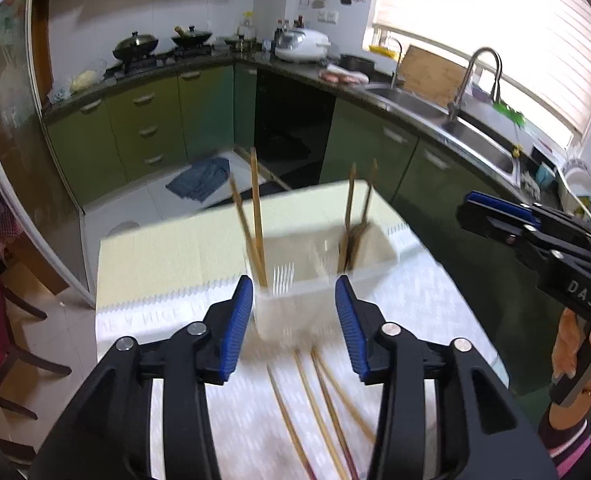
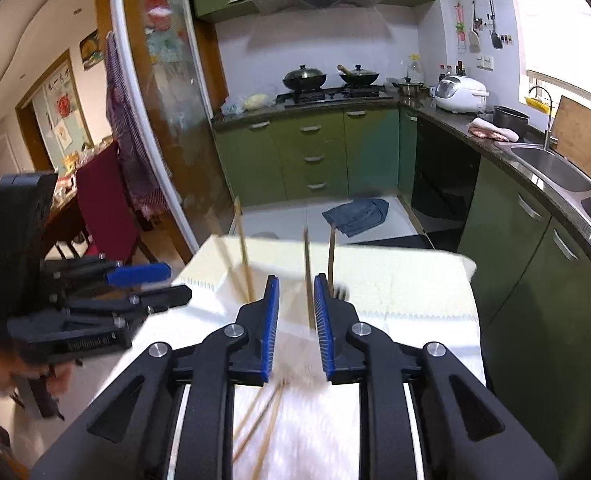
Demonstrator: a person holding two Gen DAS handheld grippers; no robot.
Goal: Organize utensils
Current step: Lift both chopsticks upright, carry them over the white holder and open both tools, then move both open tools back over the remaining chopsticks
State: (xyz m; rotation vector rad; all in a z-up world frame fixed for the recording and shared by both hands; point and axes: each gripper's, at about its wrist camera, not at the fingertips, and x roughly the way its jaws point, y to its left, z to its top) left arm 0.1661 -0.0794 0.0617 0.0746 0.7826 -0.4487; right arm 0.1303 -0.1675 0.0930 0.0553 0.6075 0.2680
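Observation:
A white utensil holder [image 1: 319, 280] stands on the cloth-covered table [image 1: 167, 264]. Wooden chopsticks stand upright in its left end [image 1: 255, 232] and its right end [image 1: 355, 220]. Several loose chopsticks [image 1: 319, 404] lie on the cloth below my left gripper [image 1: 294, 312], which is open and empty just in front of the holder. My right gripper [image 2: 296, 312] hovers over the holder with jaws partly open; a standing chopstick [image 2: 307, 276] shows between its fingers, apart from them. Loose chopsticks [image 2: 263, 420] lie below it. Each gripper shows in the other's view: the right [image 1: 495, 216], the left [image 2: 151, 280].
Green kitchen cabinets [image 1: 143, 136] and a counter with a sink [image 1: 415, 100] curve around the far side. A blue rag [image 1: 199, 178] lies on the floor. A red chair [image 2: 103, 208] stands left of the table.

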